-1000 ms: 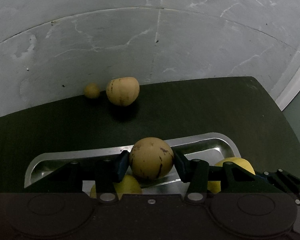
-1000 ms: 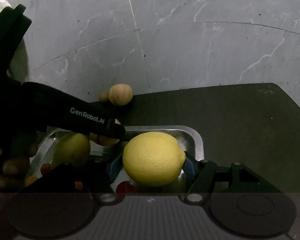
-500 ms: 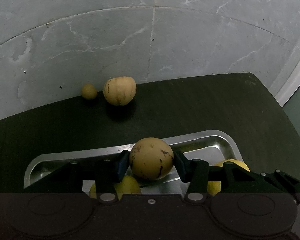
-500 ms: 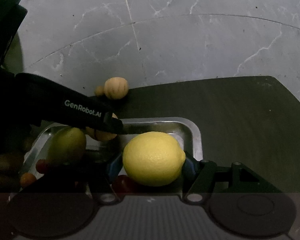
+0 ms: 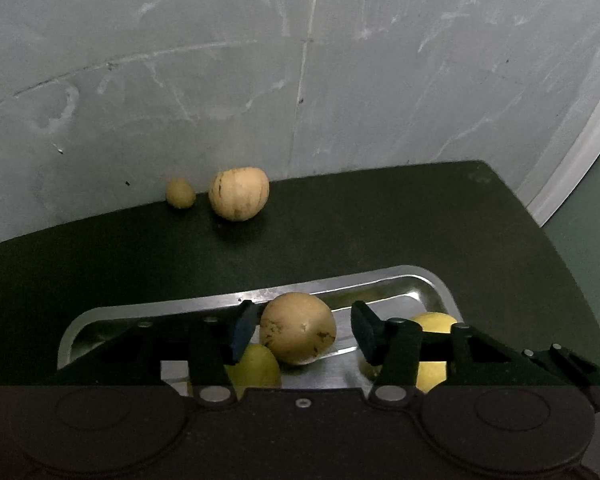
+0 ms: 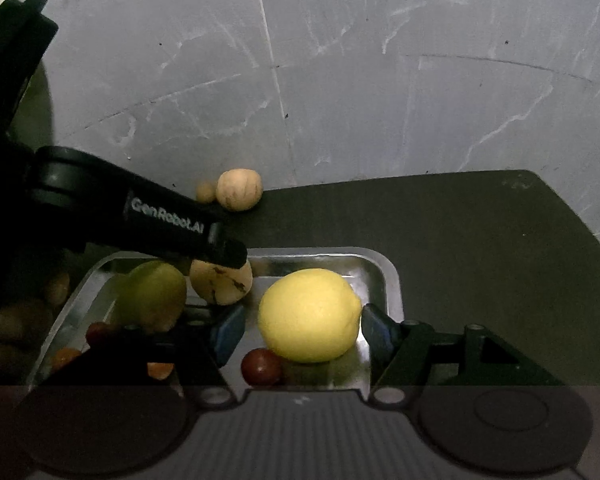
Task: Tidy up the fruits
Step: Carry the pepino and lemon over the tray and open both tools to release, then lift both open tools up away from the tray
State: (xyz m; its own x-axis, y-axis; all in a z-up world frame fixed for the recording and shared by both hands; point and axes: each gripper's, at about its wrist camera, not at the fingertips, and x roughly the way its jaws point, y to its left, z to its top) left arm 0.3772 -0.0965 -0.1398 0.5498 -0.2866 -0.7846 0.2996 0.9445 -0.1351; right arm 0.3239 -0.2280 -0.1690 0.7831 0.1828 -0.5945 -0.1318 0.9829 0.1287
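1. Metal tray (image 6: pixel 392 280) crowded: lemon (image 6: pixel 308 314), brown spotted fruit (image 5: pixel 298 328), green fruit (image 6: pixel 152 300), small red fruit (image 6: pixel 260 366).
2. Left gripper (image 6: pixel 204 240) overhangs the tray's left part.
3. Dark mat (image 5: pixel 420 232) right of and behind the tray is bare.
4. Two tan fruits (image 5: pixel 239 193) sit at the far mat edge.

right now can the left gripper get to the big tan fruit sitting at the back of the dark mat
Probably yes. The left gripper is open, and beyond the metal tray's rim only bare dark mat lies before the big tan fruit. The small fruit beside it may crowd one finger.
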